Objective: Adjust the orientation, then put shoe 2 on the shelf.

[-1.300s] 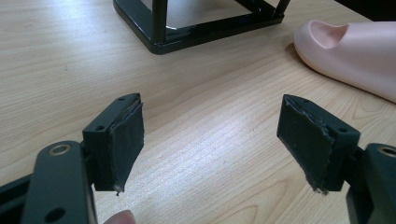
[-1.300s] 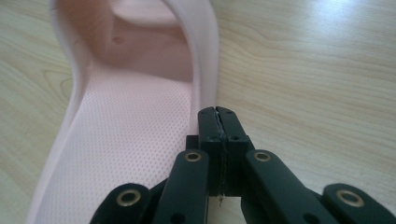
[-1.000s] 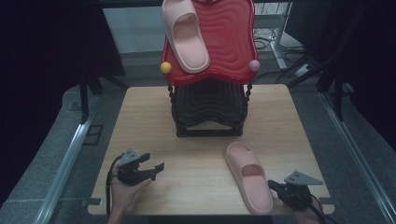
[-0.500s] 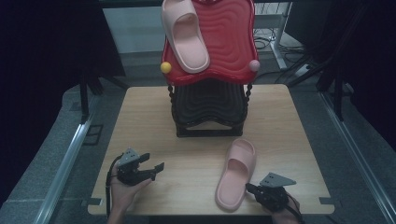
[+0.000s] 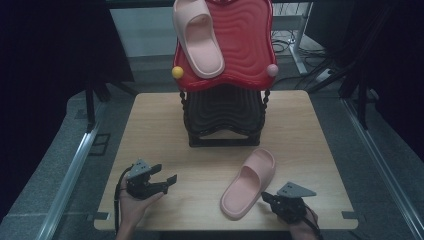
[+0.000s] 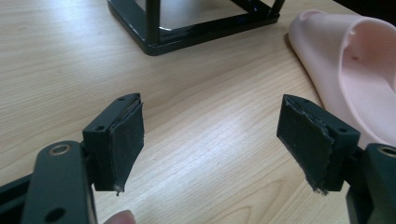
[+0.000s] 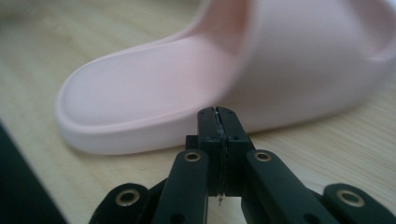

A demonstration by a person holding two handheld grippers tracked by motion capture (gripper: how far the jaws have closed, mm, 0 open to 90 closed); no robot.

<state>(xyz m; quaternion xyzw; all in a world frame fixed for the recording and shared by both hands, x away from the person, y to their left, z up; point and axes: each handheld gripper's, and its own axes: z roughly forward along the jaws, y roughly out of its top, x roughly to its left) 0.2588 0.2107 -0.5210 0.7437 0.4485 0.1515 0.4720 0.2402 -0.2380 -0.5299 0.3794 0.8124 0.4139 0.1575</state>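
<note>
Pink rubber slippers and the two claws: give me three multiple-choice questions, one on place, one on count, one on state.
1. Where does the pink rubber slipper near the right claw lie?
A. on the wooden table
B. on the floor
C. under the rack

2. How many pink slippers are there?
A. one
B. two
C. three

3. How do the right claw's jaws stand?
A. wide open
B. clamped on the slipper
C. shut, holding nothing

Answers:
1 A: the slipper rests flat on the table.
2 B: a second slipper lies on the red wavy shelf.
3 C: the right claw has its pads together just short of the slipper's edge.
</note>
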